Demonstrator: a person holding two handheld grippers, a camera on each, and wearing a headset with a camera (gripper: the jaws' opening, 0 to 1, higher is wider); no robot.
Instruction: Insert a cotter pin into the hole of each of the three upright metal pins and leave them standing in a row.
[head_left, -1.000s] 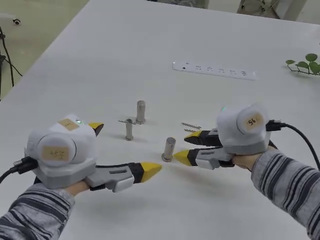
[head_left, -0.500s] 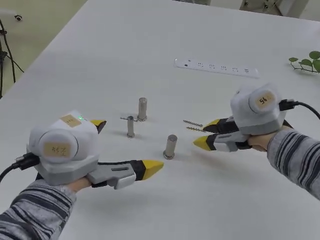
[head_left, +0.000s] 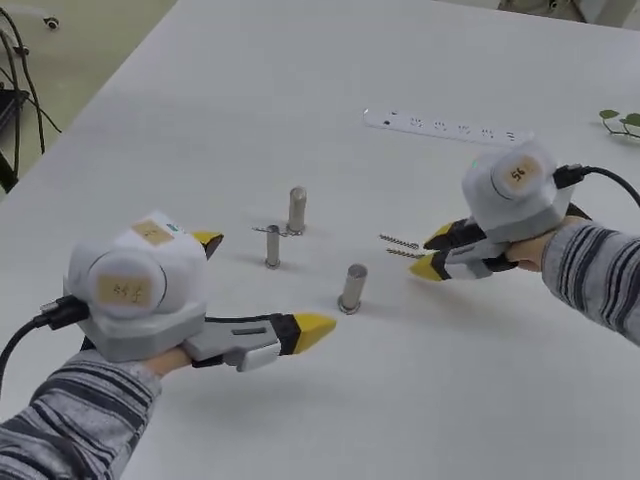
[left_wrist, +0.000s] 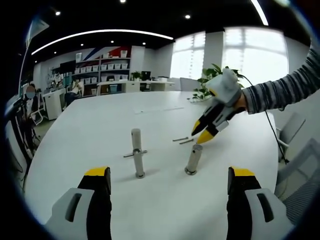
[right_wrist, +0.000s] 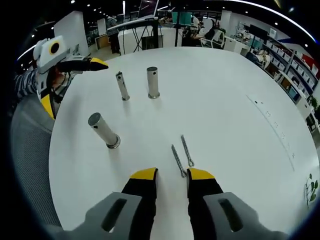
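Fingers (right_wrist: 142, 192) of the right gripper (right_wrist: 172, 175), narrowly parted and empty, hover just behind 2 cotter pins (right_wrist: 177, 159); left gripper (left_wrist: 170, 172) fingers spread wide, well apart from them.

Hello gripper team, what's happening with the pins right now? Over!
Left gripper open, empty. Right gripper open, tips at two loose cotter pins. Three metal pins upright, thin one seems pinned. Nothing blocking.

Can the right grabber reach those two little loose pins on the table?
Probably yes. The right gripper is open and points at the cotter pins, which lie just ahead of its tips with nothing in between.
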